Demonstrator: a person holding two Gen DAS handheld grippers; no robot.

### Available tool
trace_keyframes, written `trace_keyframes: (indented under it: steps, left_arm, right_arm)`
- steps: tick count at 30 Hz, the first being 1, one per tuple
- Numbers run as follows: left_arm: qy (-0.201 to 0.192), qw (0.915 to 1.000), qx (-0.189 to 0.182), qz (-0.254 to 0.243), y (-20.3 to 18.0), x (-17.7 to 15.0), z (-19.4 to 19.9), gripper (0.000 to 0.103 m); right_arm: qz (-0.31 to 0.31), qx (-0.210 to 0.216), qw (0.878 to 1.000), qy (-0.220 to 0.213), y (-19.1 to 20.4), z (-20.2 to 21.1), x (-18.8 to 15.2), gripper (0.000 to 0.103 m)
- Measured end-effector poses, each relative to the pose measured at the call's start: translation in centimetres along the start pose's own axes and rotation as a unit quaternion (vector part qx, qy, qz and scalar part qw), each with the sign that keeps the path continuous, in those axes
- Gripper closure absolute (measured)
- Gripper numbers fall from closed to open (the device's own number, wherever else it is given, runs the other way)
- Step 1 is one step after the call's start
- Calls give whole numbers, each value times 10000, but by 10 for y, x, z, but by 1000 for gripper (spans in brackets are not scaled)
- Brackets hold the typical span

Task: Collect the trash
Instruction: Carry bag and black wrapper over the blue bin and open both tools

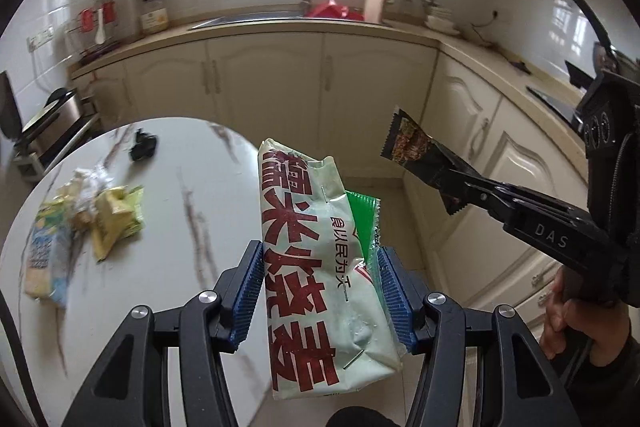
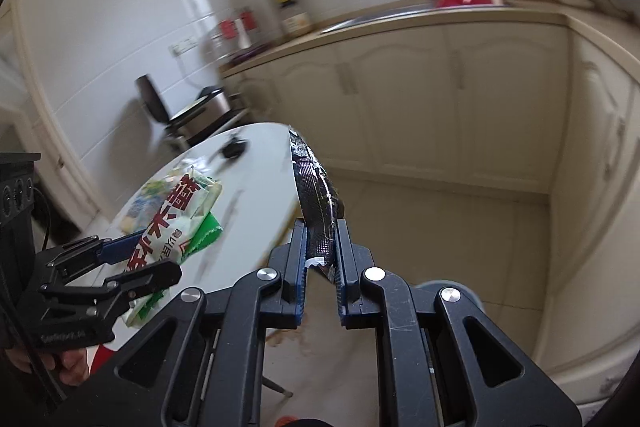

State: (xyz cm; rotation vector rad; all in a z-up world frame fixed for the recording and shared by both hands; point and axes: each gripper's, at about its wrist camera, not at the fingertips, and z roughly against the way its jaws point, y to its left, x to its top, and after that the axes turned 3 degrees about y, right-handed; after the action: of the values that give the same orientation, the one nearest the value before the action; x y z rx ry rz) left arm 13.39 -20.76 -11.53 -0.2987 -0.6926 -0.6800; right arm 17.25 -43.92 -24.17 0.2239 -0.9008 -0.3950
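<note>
Trash in both my grippers, off the table (image 1: 168,267). Left gripper (image 1: 320,287) clamps a pale-green bag (image 1: 312,267) with a green wrapper (image 1: 364,219) tucked beside it; right gripper (image 2: 322,259) pinches a black foil wrapper (image 2: 316,203). All light, crinkly, slippery film; grip mid-body. Bag's red print reads 糯米烧麦. More wrappers (image 1: 96,219) sit on the table.

Right tool (image 2: 322,259) clamps black wrapper (image 2: 316,203) above floor (image 2: 440,227).

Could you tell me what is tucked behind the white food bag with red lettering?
A green wrapper sits behind the white food bag; only its serrated edge shows, the rest is covered.
</note>
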Motion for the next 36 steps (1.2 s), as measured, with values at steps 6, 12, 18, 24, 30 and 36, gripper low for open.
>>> trace_keyframes:
  steps: [6,12,18,24,30,36]
  left_arm:
    - [376,9965,-455,-593,-70,31,-73,51]
    - [862,9901,-512,-979,-97,51,-152,51]
    - [1097,9860,-403,-1186,-97,74,-215,50]
    - [1119,9857,-175,-1251,-109,78,-238,45]
    - [1126,9866,-78,-1179,-101,83,-267,37]
    - [745,9919,-12,-1030,-97,85,-235,34]
  right_arm:
    - [-541,-513,9972,16,-75,6,-10,91]
    - [-915,-818,9923,135,-130,-4,-19,91]
    - [-1117,-898,9890,371,-164,-26,-28,91]
    - [-1156,-846,9879,602,-176,-55,-35,91]
    - [-1192,-760,9871,747,-177,-76,-40,91]
    - [-1148,-679,9867,927,-174,-95,-46,91]
